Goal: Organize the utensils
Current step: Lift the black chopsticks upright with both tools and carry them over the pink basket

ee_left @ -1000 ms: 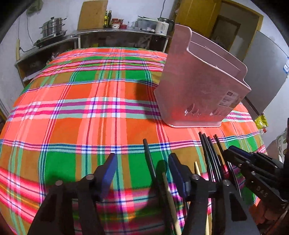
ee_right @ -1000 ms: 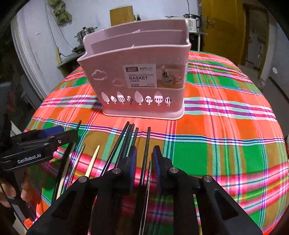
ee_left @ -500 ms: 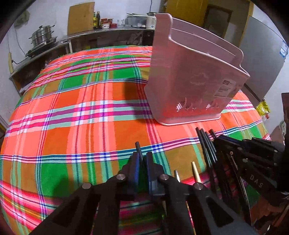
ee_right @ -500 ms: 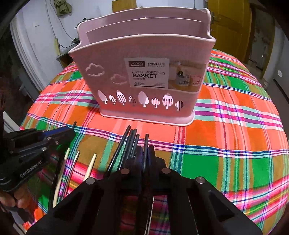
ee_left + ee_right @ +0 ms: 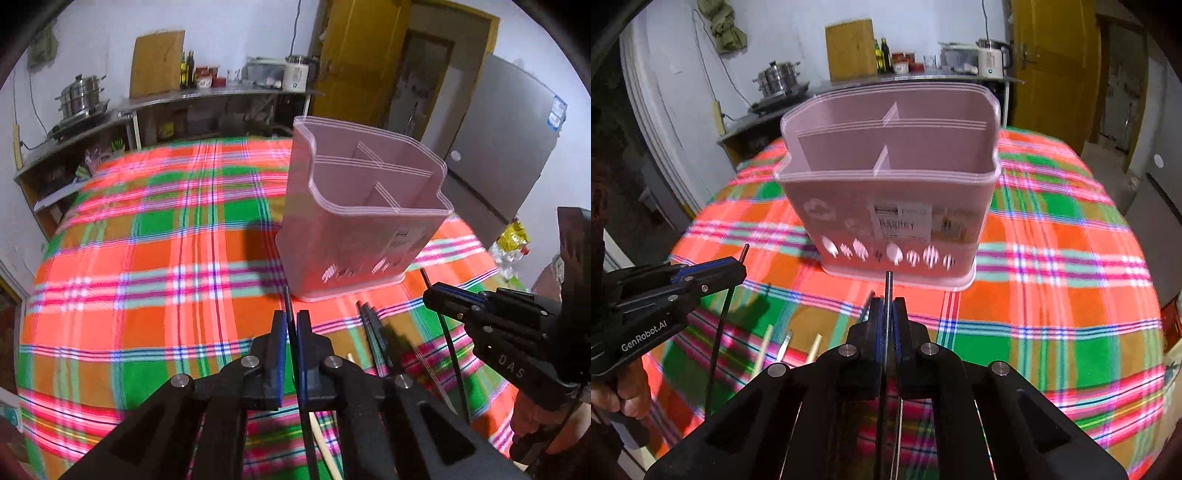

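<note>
While each tool [image 5: 290, 325] [image 5: 886, 314] clamps 1 black chopstick [image 5: 287, 300] [image 5: 887, 291], tips point toward pink basket [image 5: 886, 206].

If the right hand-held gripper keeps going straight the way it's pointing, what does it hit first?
Most likely the front wall of the pink chopsticks basket, low down near its cut-out holes. The right hand-held gripper is shut on a black chopstick whose tip would touch first; depth is hard to judge.

A pale pink basket [image 5: 886, 206] with white leaf cut-outs stands on a tablecloth [image 5: 1052, 295] checked in orange, green and pink, lined with blue and white. Black chopsticks [image 5: 373, 332] lie beside cream ones [image 5: 764, 347]. The door [image 5: 1056, 66] is mustard yellow.
</note>
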Motion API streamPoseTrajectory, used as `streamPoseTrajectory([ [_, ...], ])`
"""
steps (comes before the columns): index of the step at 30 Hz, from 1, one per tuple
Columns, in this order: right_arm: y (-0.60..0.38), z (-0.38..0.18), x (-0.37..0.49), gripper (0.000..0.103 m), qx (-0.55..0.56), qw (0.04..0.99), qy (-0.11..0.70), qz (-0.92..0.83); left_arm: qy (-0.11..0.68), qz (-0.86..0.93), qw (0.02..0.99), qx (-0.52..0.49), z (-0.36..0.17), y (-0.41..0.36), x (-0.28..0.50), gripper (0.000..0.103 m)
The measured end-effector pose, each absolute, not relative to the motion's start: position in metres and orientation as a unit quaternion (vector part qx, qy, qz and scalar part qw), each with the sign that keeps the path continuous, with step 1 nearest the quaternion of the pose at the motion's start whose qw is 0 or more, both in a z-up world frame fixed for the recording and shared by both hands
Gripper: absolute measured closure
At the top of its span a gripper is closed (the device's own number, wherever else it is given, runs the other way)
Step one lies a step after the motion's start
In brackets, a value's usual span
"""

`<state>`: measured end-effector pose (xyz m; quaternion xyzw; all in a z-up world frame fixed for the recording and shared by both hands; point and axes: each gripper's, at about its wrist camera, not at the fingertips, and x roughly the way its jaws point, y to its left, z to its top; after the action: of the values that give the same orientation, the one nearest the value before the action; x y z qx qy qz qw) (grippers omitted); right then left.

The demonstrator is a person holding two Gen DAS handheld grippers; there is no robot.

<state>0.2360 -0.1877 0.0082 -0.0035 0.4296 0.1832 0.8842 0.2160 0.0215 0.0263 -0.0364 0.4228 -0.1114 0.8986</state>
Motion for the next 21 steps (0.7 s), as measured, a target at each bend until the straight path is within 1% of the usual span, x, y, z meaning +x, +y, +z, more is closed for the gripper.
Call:
streamPoseTrajectory([
  [13, -0.2, 0.09, 0.198, 0.098, 0.002, 0.916, 0.353, 0.193, 0.353, -0.125, 0.927, -0.014, 0.115, 0.022, 0.179, 0.099],
  [21, -0.204, 0.123, 0.179, 0.098, -0.003, 0.927, 0.32, 0.198, 0.331, -0.13, 0.935, -0.004, 0.147, 0.018, 0.162, 0.099],
])
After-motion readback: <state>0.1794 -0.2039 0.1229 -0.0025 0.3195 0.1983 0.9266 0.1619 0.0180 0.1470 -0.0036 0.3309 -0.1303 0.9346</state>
